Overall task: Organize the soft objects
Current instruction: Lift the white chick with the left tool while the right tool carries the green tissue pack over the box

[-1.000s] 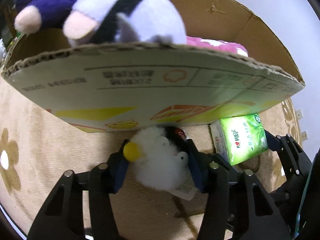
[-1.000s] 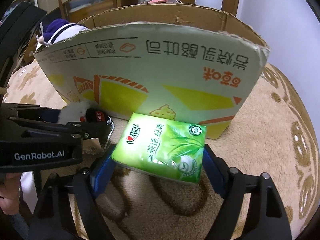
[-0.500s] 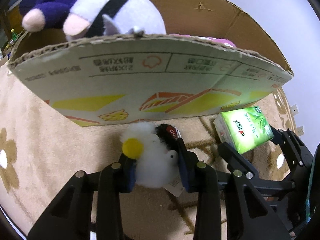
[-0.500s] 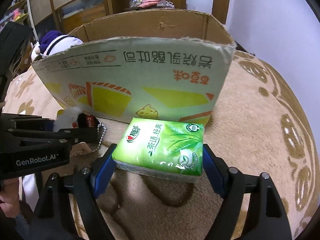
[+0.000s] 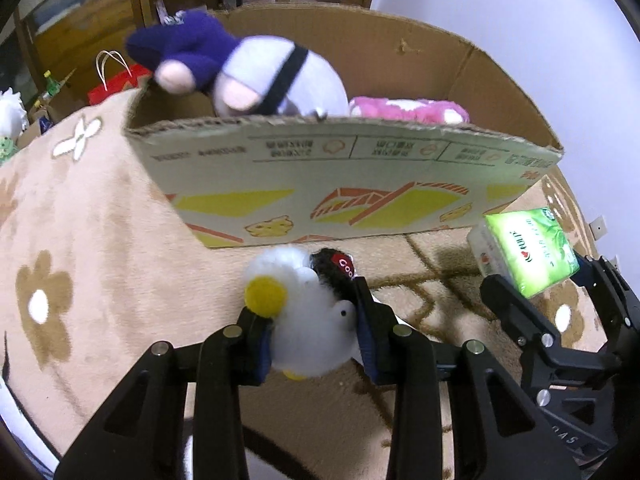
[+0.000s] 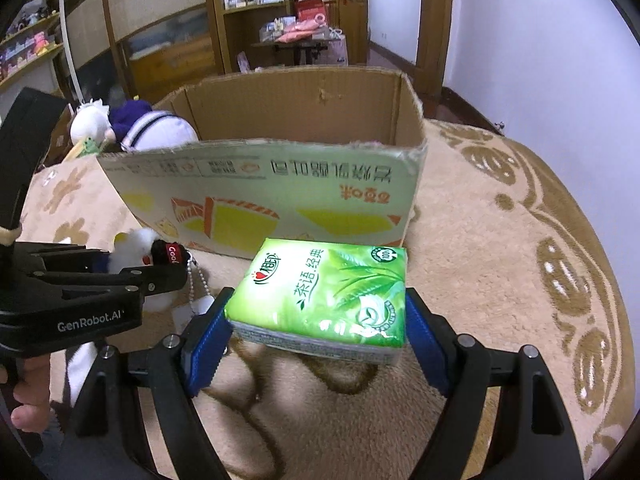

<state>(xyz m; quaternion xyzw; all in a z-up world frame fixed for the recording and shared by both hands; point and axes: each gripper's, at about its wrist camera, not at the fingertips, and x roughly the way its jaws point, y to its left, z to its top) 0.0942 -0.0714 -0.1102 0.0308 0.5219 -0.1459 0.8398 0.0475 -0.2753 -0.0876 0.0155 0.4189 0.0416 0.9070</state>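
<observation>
My left gripper (image 5: 310,322) is shut on a small white fluffy plush (image 5: 308,320) with a yellow pompom and a black tuft, held above the rug. In the right wrist view that plush (image 6: 134,246) hangs at the left with a bead chain dangling under it. My right gripper (image 6: 318,320) is shut on a green tissue pack (image 6: 326,294), also lifted; the same tissue pack (image 5: 528,254) shows at the right of the left wrist view. Behind both stands an open cardboard box (image 5: 320,184) holding a purple and white plush (image 5: 248,76) and a pink plush (image 5: 408,110).
A beige rug with brown flowers (image 5: 80,240) covers the surface under the box (image 6: 264,196). A red bag (image 5: 116,82) sits behind the box at the left. Wooden shelves and a cluttered table (image 6: 296,36) stand far back, a white wall (image 6: 520,60) on the right.
Both grippers have risen with their loads, so the box top and its contents now show. The left jaws squeezed tighter on the white plush.
</observation>
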